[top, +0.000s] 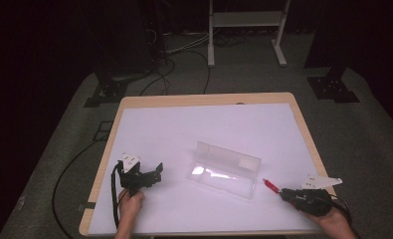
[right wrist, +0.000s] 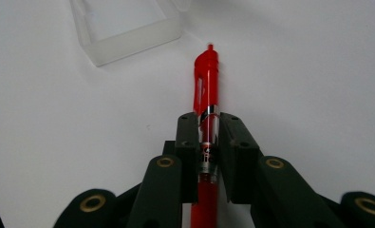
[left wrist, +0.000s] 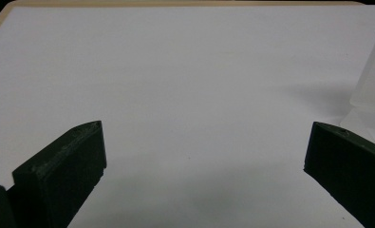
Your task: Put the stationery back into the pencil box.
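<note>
**Right gripper pinched a red pen beside the open clear case**

The right gripper (right wrist: 208, 142) had its two black jaws pressed onto the barrel of a slim red plastic click pen (right wrist: 206, 83), gripping it at about mid-length with the clip end pointing forward, past the jaw tips. In the high view the same right gripper (top: 283, 191) sat near the bench's front right corner, the red pen (top: 269, 184) sticking out toward the near right end of a clear, oblong plastic case (top: 224, 172) that lay open at about the middle of the white bench top (top: 184, 124). Pen tip and case stood just apart, not touching.

The left gripper (top: 153, 174) rested toward the front left corner, its jaws spread wide with nothing between them; its own view showed bare white surface (left wrist: 185, 85) and a sliver of the clear case (left wrist: 372, 95) at the right edge.

The pen looked light and stiff, with a smooth round barrel that could roll or slide between hard jaws, so the mid-barrel hold seemed sound: it kept the pen balanced and in line with the gripper. The case appeared thin-walled and light, likely to skid when nudged; the free left gripper could steady it at a long wall if the pen was meant for its tray.
</note>
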Action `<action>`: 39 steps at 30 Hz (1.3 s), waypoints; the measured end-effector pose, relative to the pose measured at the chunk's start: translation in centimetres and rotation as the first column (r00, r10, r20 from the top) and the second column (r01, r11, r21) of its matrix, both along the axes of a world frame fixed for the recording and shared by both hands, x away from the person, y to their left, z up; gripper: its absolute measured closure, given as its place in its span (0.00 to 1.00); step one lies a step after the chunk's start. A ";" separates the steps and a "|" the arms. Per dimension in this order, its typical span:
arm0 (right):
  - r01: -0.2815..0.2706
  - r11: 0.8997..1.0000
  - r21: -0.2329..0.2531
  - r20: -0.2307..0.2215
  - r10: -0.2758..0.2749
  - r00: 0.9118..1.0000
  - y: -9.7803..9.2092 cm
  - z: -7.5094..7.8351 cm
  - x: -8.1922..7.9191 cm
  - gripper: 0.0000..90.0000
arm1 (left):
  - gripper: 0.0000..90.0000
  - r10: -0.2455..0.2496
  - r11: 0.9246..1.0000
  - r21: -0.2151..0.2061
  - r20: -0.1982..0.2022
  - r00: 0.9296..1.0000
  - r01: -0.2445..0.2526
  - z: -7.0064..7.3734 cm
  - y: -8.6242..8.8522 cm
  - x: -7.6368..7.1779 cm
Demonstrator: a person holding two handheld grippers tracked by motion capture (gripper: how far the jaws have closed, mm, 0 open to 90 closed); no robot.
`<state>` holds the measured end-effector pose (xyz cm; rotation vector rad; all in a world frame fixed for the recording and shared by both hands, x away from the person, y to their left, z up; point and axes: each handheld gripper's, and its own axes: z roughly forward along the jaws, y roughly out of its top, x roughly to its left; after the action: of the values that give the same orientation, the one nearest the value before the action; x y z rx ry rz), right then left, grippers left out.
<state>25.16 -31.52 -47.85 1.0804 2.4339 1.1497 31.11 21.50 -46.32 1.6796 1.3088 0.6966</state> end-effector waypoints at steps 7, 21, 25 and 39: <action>0.006 1.000 0.010 -0.005 -0.006 1.000 0.0 0.0 0.0 0.88 | 0.00 0.001 1.000 0.000 0.001 1.000 -0.001 0.0 0.0 0.0; -0.014 0.998 0.062 0.007 0.013 1.000 -0.1 1.4 -0.4 0.88 | 0.00 -0.002 1.000 0.002 0.003 1.000 0.002 0.0 0.0 -0.1; -0.026 0.997 0.073 0.014 0.026 1.000 0.1 2.3 -0.5 0.88 | 0.00 0.000 1.000 0.000 0.000 1.000 0.000 0.0 0.1 0.0; -0.072 0.993 0.089 0.033 0.070 0.997 0.5 4.0 -1.1 0.88 | 0.00 -0.001 1.000 -0.001 0.002 1.000 0.001 0.0 0.0 0.0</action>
<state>24.09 -30.99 -43.86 1.0012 2.4364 1.3004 31.10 21.50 -46.32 1.6784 1.3071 0.6969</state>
